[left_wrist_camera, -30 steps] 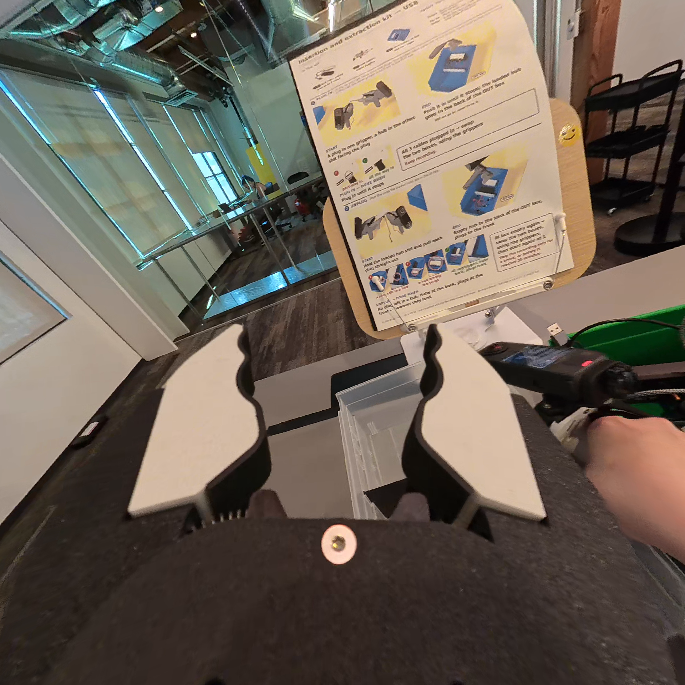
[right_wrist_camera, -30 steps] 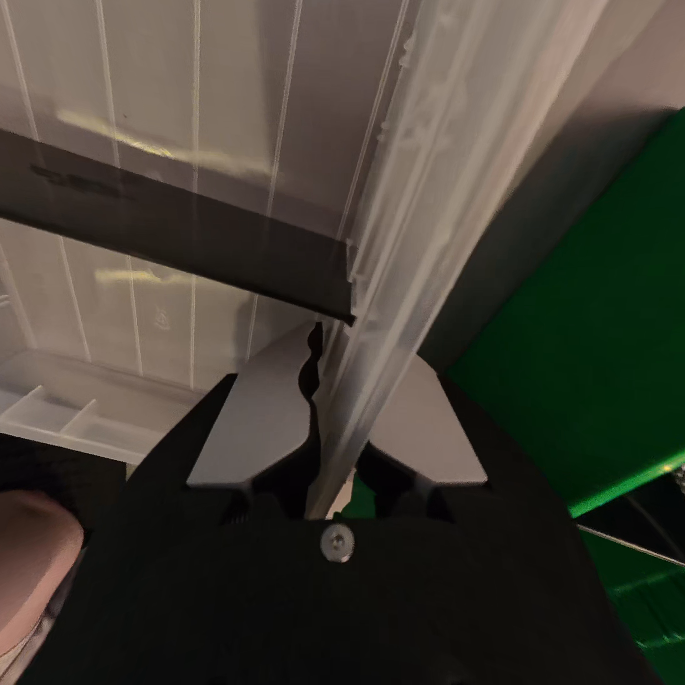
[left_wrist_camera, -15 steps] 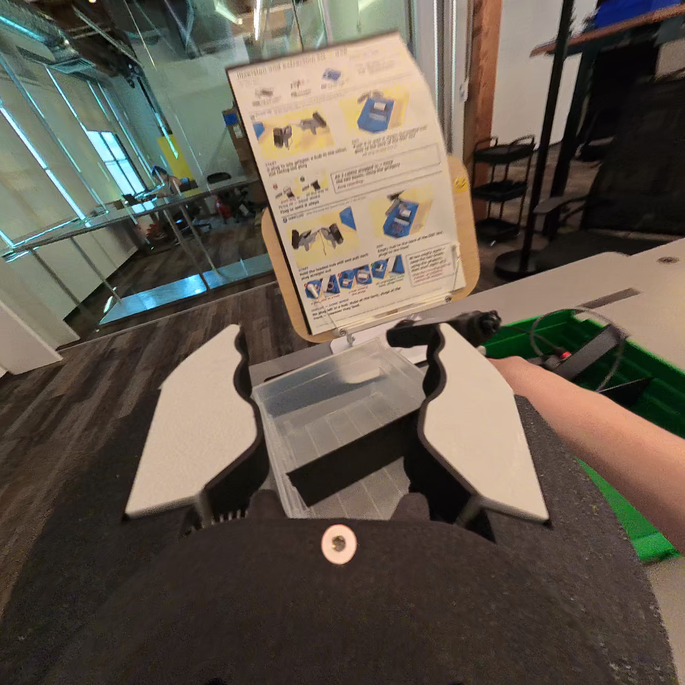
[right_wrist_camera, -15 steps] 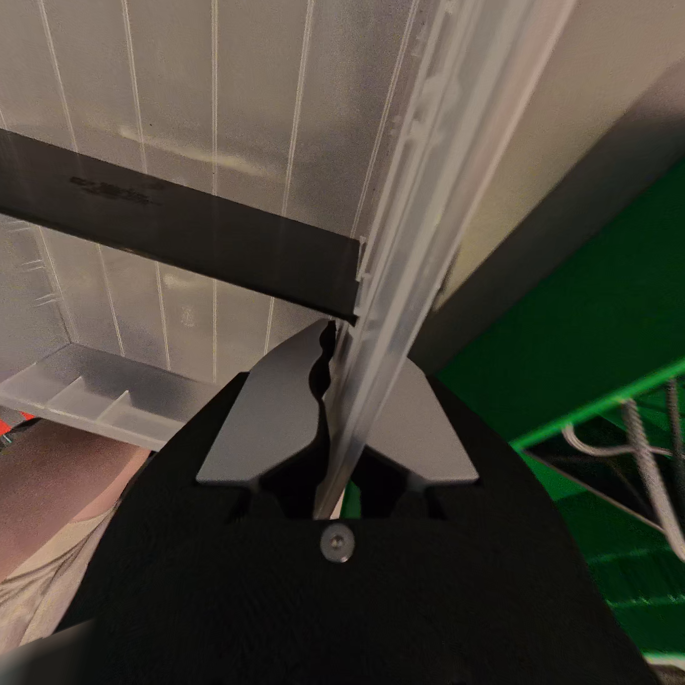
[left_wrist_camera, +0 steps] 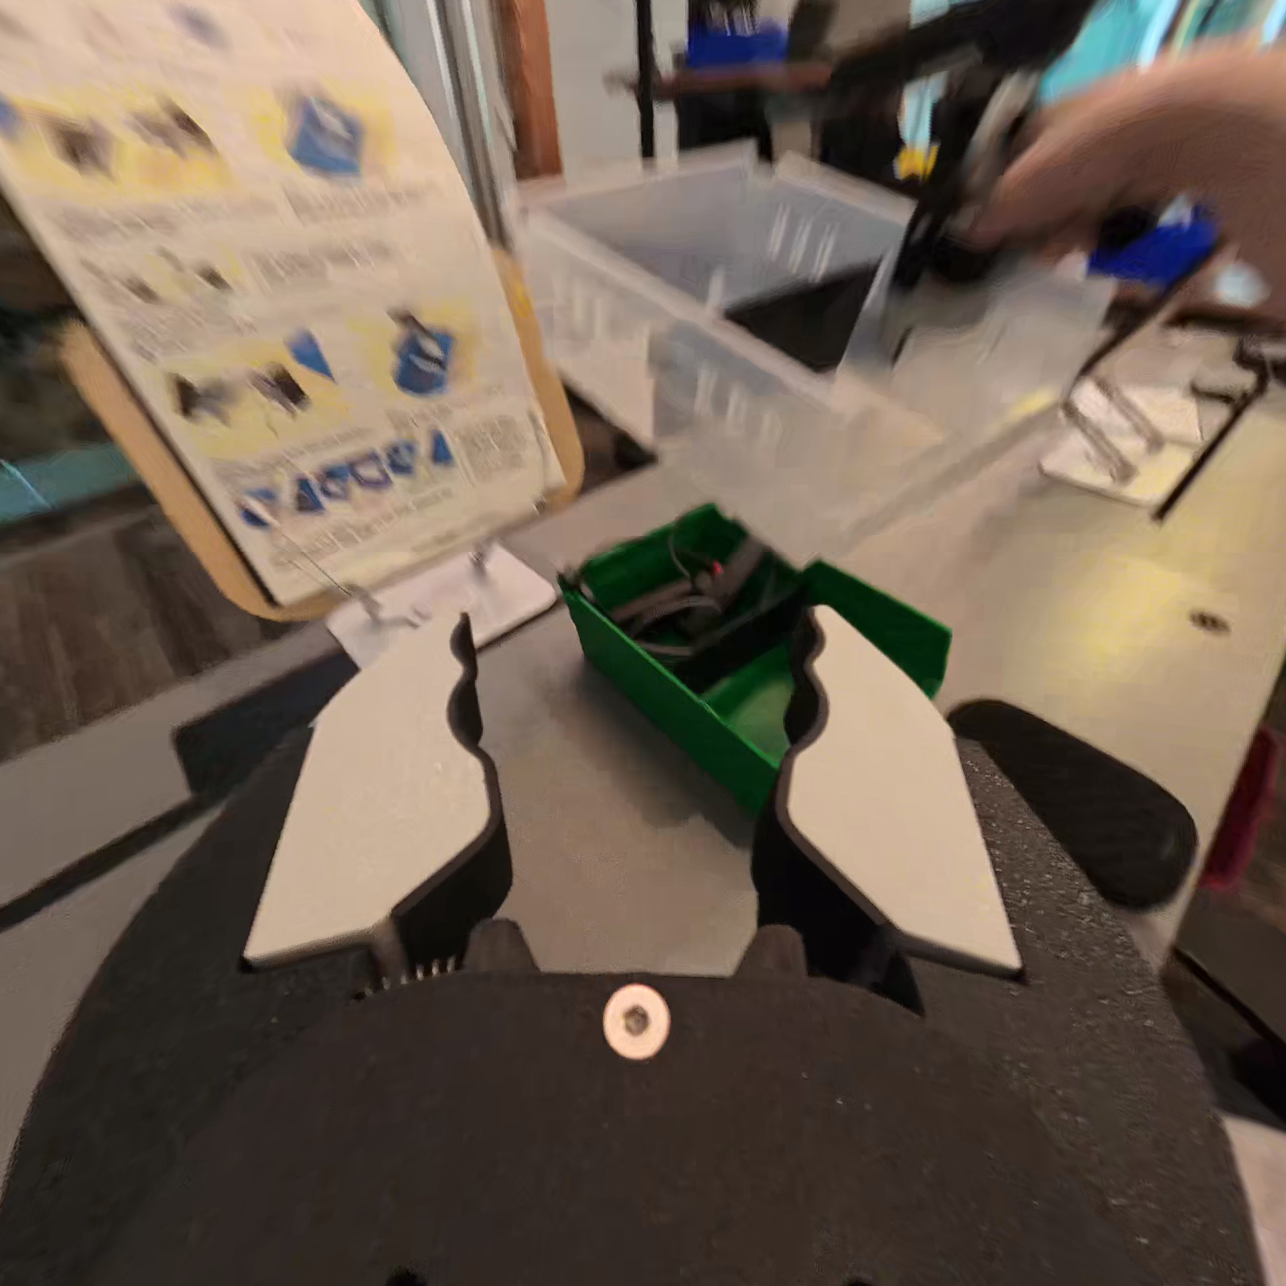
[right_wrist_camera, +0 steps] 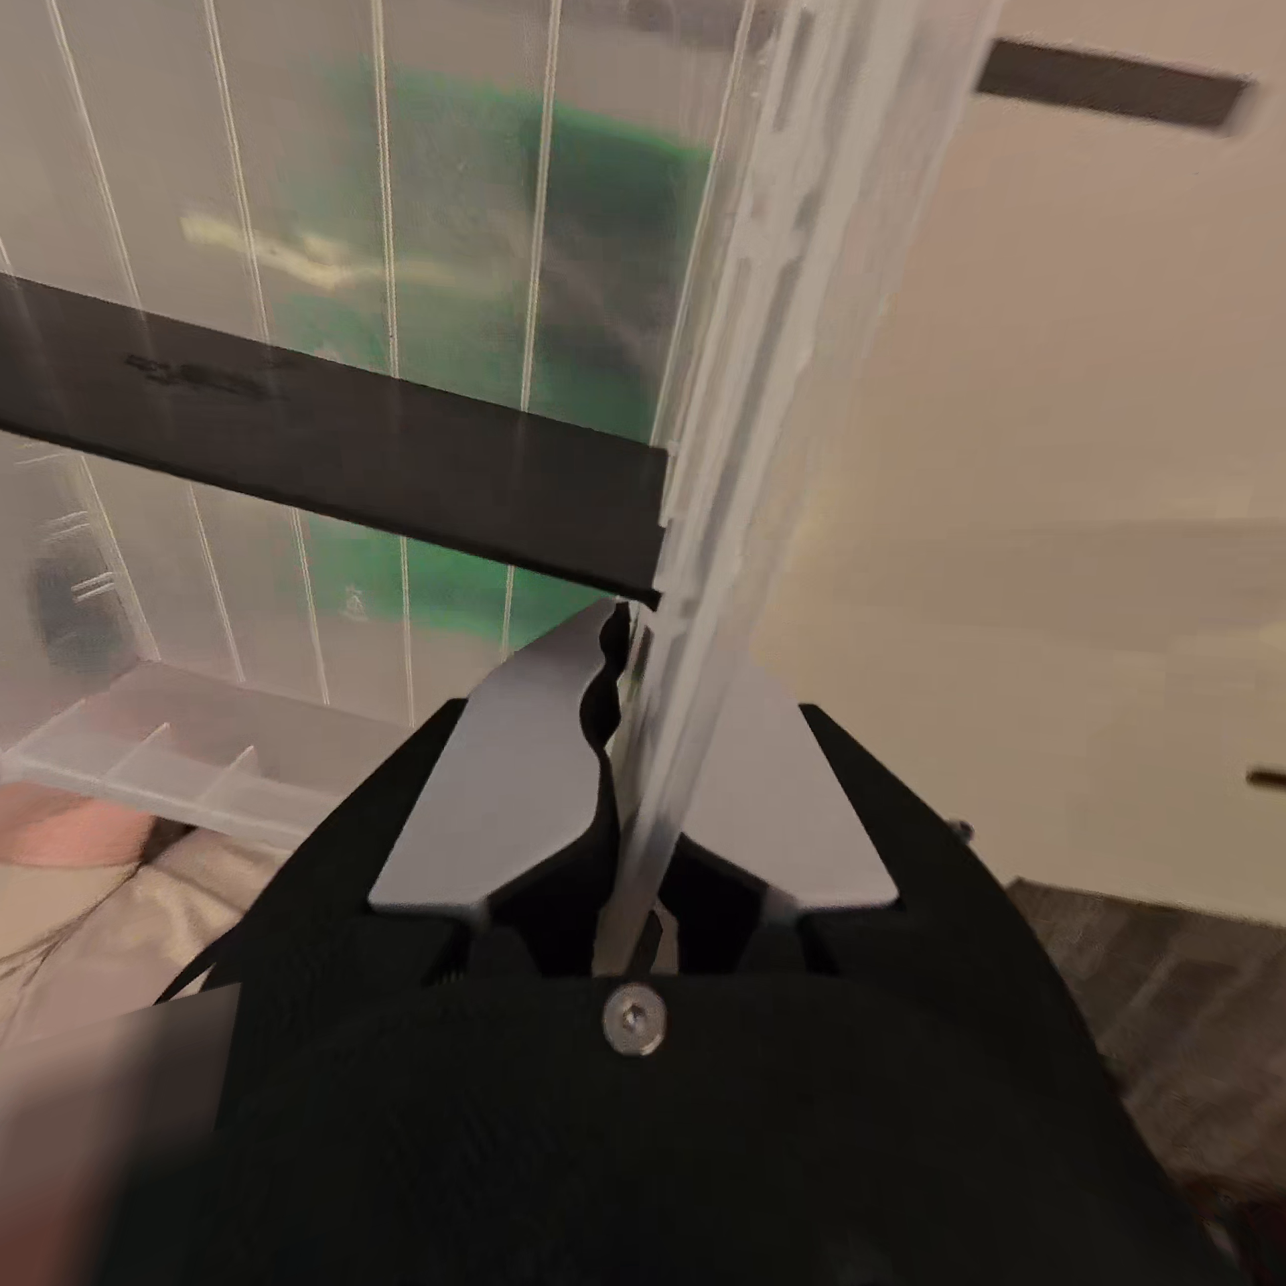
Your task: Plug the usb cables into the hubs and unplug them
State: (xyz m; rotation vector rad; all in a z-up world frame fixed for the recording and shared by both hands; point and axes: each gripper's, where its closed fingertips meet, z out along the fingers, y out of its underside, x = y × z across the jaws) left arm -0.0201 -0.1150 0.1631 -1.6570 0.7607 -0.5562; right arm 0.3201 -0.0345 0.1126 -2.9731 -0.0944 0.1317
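My right gripper (right_wrist_camera: 637, 626) is shut on the side wall of a clear plastic bin (right_wrist_camera: 724, 390) with a black divider (right_wrist_camera: 334, 445) and holds it in the air. In the left wrist view the bin (left_wrist_camera: 696, 292) hangs blurred at the upper right, held by the right gripper (left_wrist_camera: 932, 243) and a hand (left_wrist_camera: 1141, 139). A green bin (left_wrist_camera: 668, 689) with dark cables and hubs (left_wrist_camera: 696, 605) stands on the grey table, just ahead of my left gripper (left_wrist_camera: 637, 654), which is open and empty. The green bin shows through the clear wall in the right wrist view (right_wrist_camera: 591, 278).
An instruction sheet on a wooden board (left_wrist_camera: 278, 292) stands at the left on a white base (left_wrist_camera: 452, 598). A black pad (left_wrist_camera: 1085, 800) lies at the right. The grey table (left_wrist_camera: 1085, 591) runs to the right, with papers (left_wrist_camera: 1127, 431) farther back. There is about 35 centimetres between the tips of the two grippers.
The right gripper has lifted the clear bin off the table and carried it up and to the right. The left gripper has swung right and now faces the green bin.
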